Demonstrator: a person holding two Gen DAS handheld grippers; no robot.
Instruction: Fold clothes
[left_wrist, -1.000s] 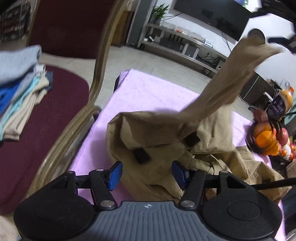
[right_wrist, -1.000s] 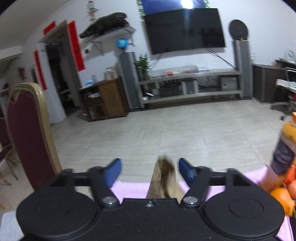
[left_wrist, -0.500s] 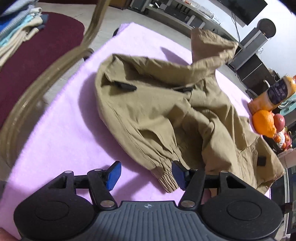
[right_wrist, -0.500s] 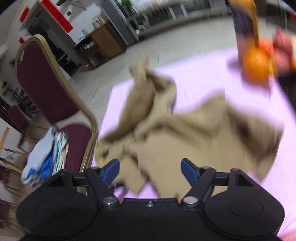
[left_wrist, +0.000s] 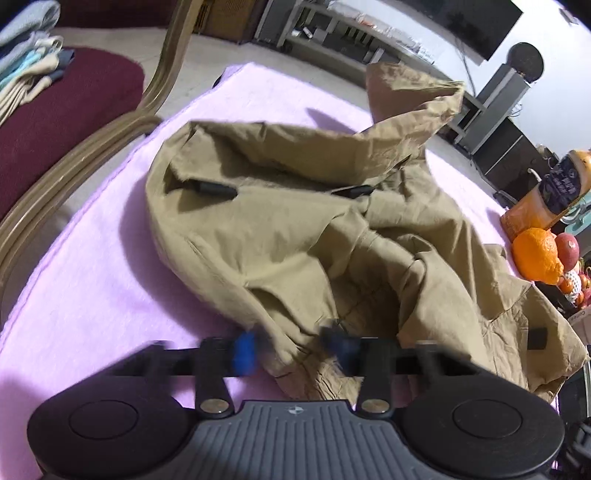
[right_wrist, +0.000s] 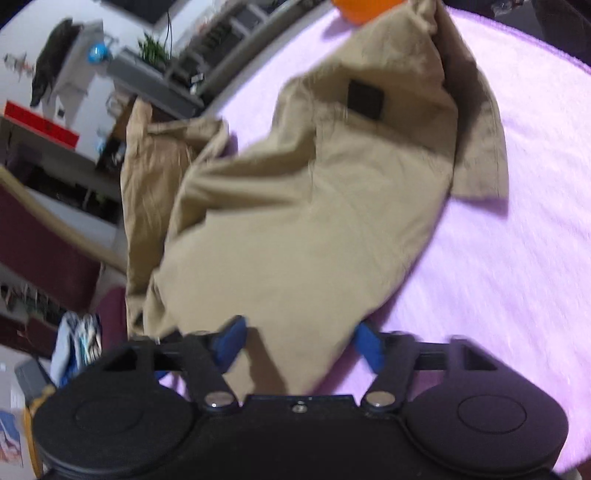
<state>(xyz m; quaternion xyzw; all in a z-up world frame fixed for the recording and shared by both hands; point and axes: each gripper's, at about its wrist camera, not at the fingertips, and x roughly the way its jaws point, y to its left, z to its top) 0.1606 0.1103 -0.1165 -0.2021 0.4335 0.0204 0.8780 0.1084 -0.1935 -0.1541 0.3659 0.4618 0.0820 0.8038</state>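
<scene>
**Khaki jacket still a heap, needs spreading flat before any fold**

Over on the far left: a stack of folded clothes (left_wrist: 27, 79) parked on the maroon chair (left_wrist: 62, 107), well clear of the work.

Then the left gripper (left_wrist: 291, 349), low at the near edge of the pink blanket (left_wrist: 85, 288), blue pads either side of an elastic cuff of the khaki jacket (left_wrist: 303, 236). Blurry there, so honestly can't tell if clamped on the cuff or just straddling it, though a gap shows between pad and cloth.

Right gripper (right_wrist: 297, 341): pads spread wide, nothing pinched, a hanging corner of the jacket (right_wrist: 310, 206) sitting loosely between them. Looks released.

Probably best for this step: pinch only the cuff edge, single layer, and pull the sleeve out straight before flattening. Same on the other side with the hem corner. No folding over a crumpled body, just bakes the wrinkles in.

Orientation: rumpled mid-blanket, long axis roughly from the near cuffs away toward the raised flap at the far edge, slanting right toward the orange (left_wrist: 535, 254) and juice bottle (left_wrist: 546, 195). Collar end hard to pick out.
</scene>
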